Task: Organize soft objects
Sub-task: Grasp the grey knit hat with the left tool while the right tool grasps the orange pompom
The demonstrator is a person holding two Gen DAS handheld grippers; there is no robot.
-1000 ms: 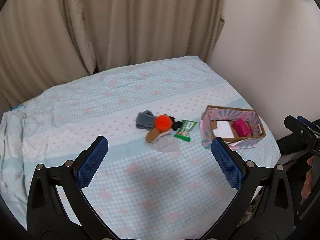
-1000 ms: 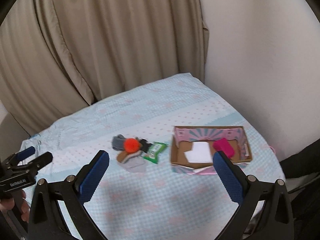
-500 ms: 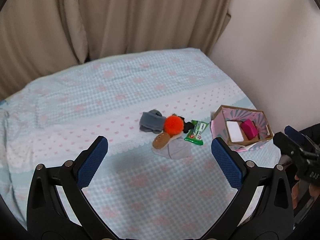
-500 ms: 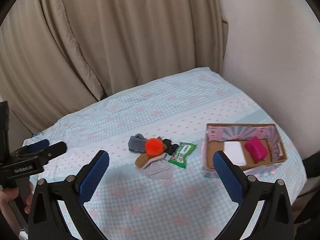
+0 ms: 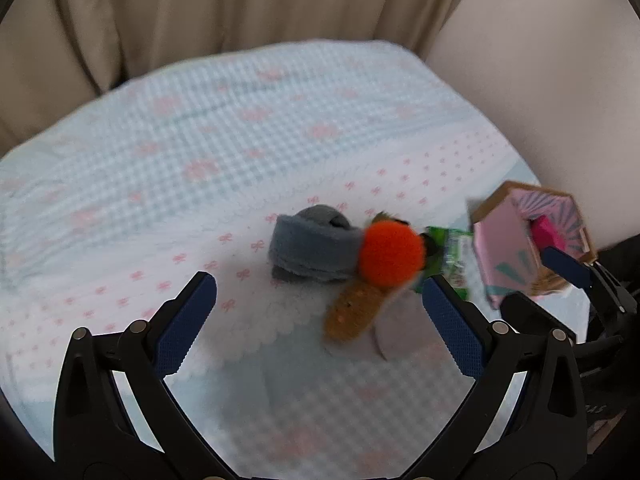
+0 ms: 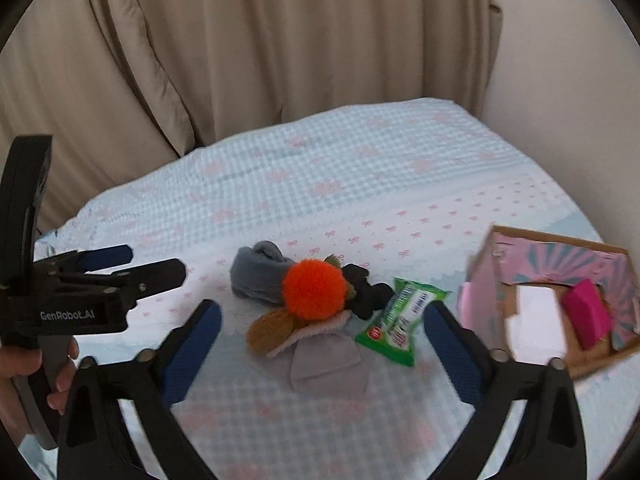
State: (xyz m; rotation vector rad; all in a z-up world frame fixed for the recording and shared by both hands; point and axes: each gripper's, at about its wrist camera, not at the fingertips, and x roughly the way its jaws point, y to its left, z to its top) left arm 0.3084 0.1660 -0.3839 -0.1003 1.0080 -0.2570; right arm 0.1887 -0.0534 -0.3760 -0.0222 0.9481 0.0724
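A bed covered in a pale blue checked sheet with pink bows (image 6: 360, 168) fills both views, with beige curtains (image 6: 280, 40) behind it. Near the middle lies a small heap of soft things: a fluffy orange pompom (image 6: 314, 290) rests on top, touching a folded grey fleece band (image 6: 258, 274) to its left, a brown plush piece (image 6: 270, 330) in front, and a flat pale grey cloth (image 6: 326, 364) nearest the camera. A small black item (image 6: 366, 294) and a green plastic snack packet (image 6: 398, 326) lie just to the right. Further right stands an open pink patterned cardboard box (image 6: 496, 276) holding a bright pink block (image 6: 586, 314). The left gripper (image 5: 320, 320) and right gripper (image 6: 322, 344) both hover above the bed with jaws spread wide, holding nothing.
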